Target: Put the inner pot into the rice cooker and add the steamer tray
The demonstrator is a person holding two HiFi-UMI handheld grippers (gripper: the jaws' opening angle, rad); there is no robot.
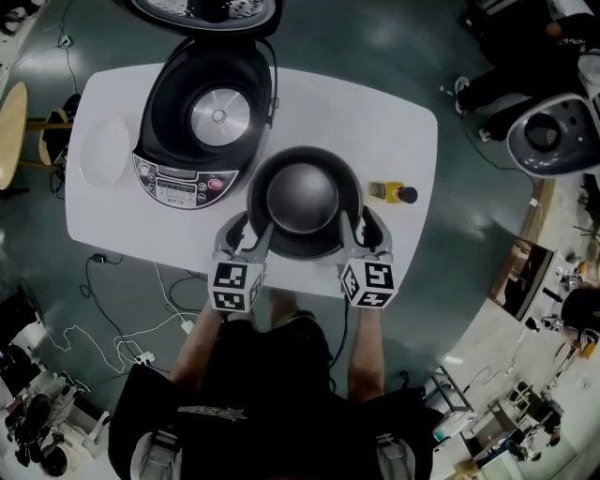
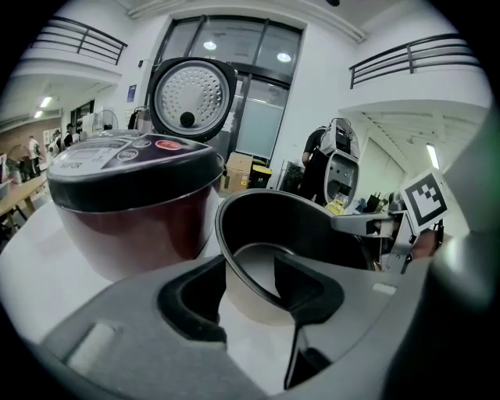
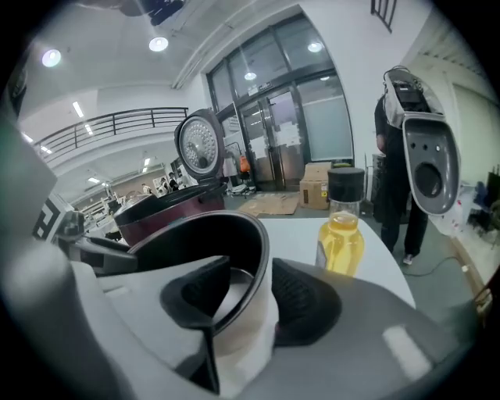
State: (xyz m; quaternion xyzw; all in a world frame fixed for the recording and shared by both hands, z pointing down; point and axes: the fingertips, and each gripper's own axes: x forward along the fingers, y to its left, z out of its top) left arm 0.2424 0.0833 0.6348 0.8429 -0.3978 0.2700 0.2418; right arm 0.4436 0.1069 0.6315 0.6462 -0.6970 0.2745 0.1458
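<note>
Inner pot (image 1: 305,202) stands upright near the front edge of the white bench (image 1: 375,122), at about 5 o'clock from the open rice cooker (image 1: 161,103) and just apart from it. It looks like a stiff, thin-walled metal bowl, dark-coated inside and smooth and pale outside. I judge it empty and fairly light, but slick, so a pinch on the wall could slide. The rolled rim is the sensible place to take it, at two opposite sides, so that it lifts level.

That is where the tools are. The left gripper (image 1: 244,232) sits at the pot's 8 o'clock and the right gripper (image 1: 364,230) at its 4 o'clock. Each has one of its fingers (image 2: 308,289) inside the bowl and the other outside the wall. Both pairs stand apart astride the rim, with a gap showing on the inner side, so nothing is clamped.

The cooker's cavity is bare and its lid (image 1: 206,9) is thrown back at 12 o'clock. A small bottle of yellow liquid (image 1: 394,193) stands at the pot's 3 o'clock, near it but not touching. A faint pale oval (image 1: 105,150) at the cooker's 9 o'clock may be the steamer tray; the view is too washed out to be sure.

The bench is glossy and otherwise uncluttered. Around it are a grey floor (image 1: 450,56), loose cables (image 1: 122,328) at 7 o'clock and a second cooker (image 1: 548,131) at 3 o'clock.
</note>
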